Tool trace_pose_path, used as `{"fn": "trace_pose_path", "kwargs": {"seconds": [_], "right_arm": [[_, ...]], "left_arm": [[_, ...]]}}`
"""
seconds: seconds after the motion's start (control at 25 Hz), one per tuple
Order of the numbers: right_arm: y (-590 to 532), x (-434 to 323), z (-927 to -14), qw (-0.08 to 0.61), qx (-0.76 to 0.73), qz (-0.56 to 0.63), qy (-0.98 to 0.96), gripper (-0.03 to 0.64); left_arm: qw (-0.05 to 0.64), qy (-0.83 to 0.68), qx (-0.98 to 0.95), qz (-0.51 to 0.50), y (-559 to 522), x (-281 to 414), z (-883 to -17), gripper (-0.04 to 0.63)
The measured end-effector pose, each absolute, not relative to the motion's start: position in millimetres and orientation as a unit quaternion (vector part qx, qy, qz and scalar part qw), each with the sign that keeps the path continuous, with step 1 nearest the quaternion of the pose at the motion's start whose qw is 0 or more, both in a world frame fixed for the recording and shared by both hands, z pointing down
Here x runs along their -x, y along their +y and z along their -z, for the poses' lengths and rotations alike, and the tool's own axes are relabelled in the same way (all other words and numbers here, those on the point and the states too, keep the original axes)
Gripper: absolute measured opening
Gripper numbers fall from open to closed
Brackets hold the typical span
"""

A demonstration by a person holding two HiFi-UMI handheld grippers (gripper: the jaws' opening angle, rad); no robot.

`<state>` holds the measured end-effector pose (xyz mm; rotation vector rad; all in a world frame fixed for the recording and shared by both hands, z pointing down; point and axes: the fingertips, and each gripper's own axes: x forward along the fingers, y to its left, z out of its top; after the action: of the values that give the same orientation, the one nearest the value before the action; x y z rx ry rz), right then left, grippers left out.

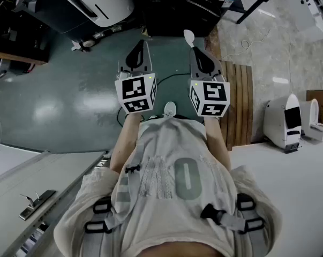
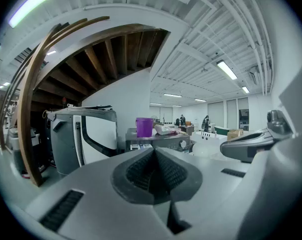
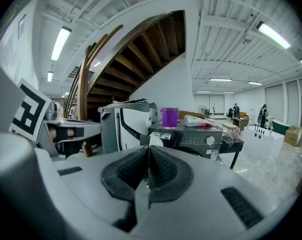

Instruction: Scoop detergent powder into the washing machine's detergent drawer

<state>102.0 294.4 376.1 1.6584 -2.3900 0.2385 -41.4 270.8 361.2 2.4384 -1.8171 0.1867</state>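
Observation:
Both grippers are held out side by side above the green floor. My left gripper (image 1: 140, 43) (image 2: 155, 151) is shut with nothing between its pads. My right gripper (image 1: 195, 50) (image 3: 148, 149) is shut on the handle of a white scoop (image 1: 188, 36), whose bowl (image 3: 156, 140) sticks out past the fingertips. Ahead, some way off, the dark washing machine (image 3: 196, 140) (image 2: 156, 141) stands on a black frame, with a purple cup (image 3: 169, 117) (image 2: 144, 127) and a bag on top. Its detergent drawer cannot be made out.
A grey-and-white appliance (image 3: 123, 126) (image 1: 97, 4) stands left of the washing machine under a wooden staircase (image 3: 140, 54). Wooden slats (image 1: 241, 100) lie on the floor to the right. A white device (image 1: 287, 122) and a white tabletop (image 1: 290, 186) are at the lower right.

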Motion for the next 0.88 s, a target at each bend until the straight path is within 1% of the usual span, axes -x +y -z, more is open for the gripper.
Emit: {"fn": "trace_pose_path", "kwargs": {"seconds": [0.28,0.56,0.88], "right_arm": [[295,-105,-376,0.112,-0.556,-0.074,-0.820,0.011],[305,-113,-394,0.092,-0.565,-0.104,-0.814,0.011],[289,-121,-385,0.103,-0.569,-0.054,-0.814,0.009]], "left_arm": [[0.045,-0.597,-0.799,-0.056,272,36,-360,0.020],[0.058,-0.611,-0.788,-0.052,288,46,-366,0.020],[0.049,-0.610,-0.790,-0.033,263,40,-358,0.020]]}}
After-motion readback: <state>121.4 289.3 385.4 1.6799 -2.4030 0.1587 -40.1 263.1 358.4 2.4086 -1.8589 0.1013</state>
